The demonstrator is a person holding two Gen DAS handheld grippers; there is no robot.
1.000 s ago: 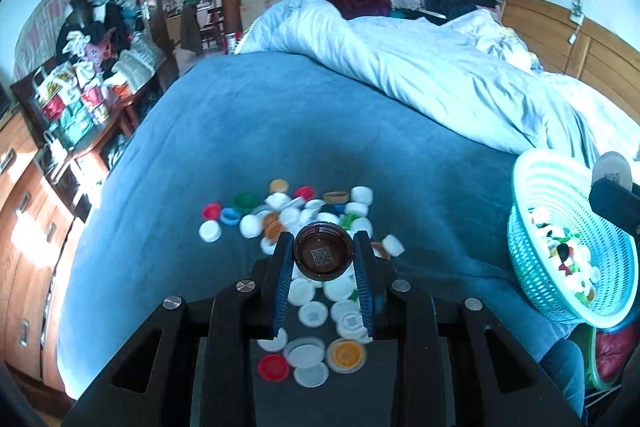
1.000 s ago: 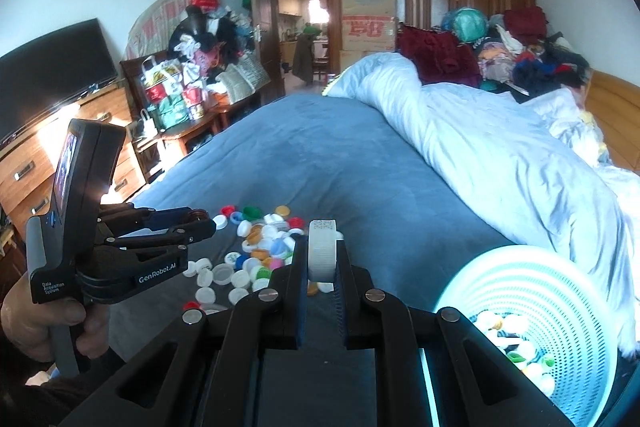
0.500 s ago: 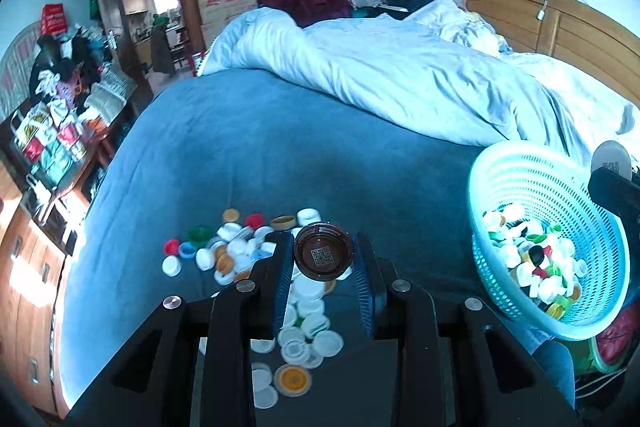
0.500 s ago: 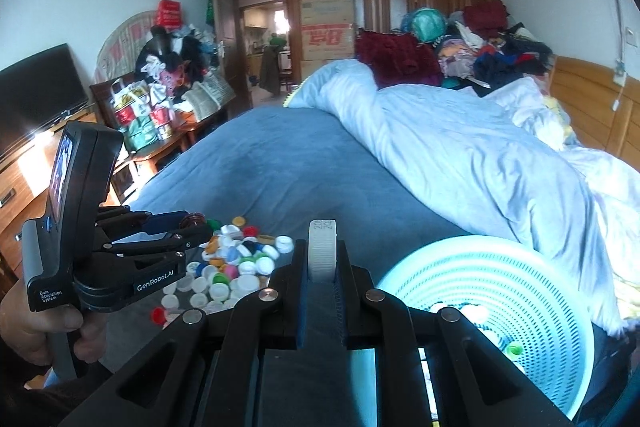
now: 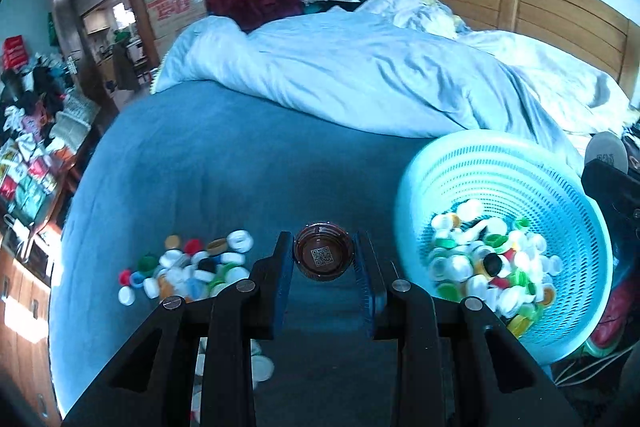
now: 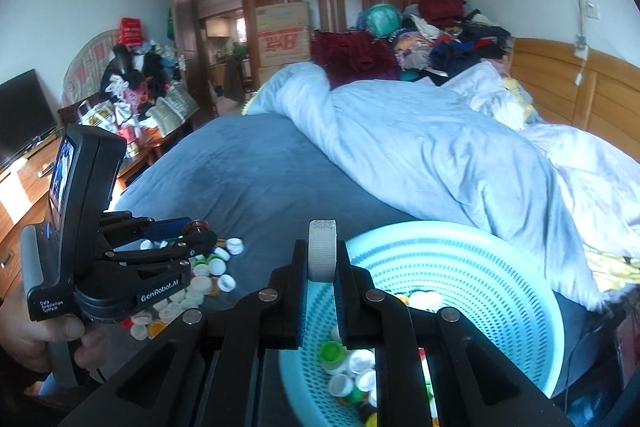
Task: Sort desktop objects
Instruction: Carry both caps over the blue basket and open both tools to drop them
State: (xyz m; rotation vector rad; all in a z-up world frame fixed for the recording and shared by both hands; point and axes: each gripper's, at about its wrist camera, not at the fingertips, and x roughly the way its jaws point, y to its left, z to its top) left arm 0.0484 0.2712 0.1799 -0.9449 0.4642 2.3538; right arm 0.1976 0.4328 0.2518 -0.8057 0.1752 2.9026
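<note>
Brown cap (image 5: 324, 257) is clamped flat in left tool (image 5: 323, 269), white cap (image 6: 322, 250) pinched edgewise in right tool (image 6: 322, 267) over basket (image 6: 500, 267), evidently for dropping in.

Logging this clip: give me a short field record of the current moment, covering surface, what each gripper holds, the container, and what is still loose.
surface: blue blanket on a bed
left gripper: shut on brown cap, open side facing the camera
right gripper: shut on white cap, held on edge, above the basket rim
container: turquoise basket, tilted, already partly filled with caps
loose caps: mixed-colour pile on the blanket, left of the basket
person: hand on the left gripper's handle
</note>
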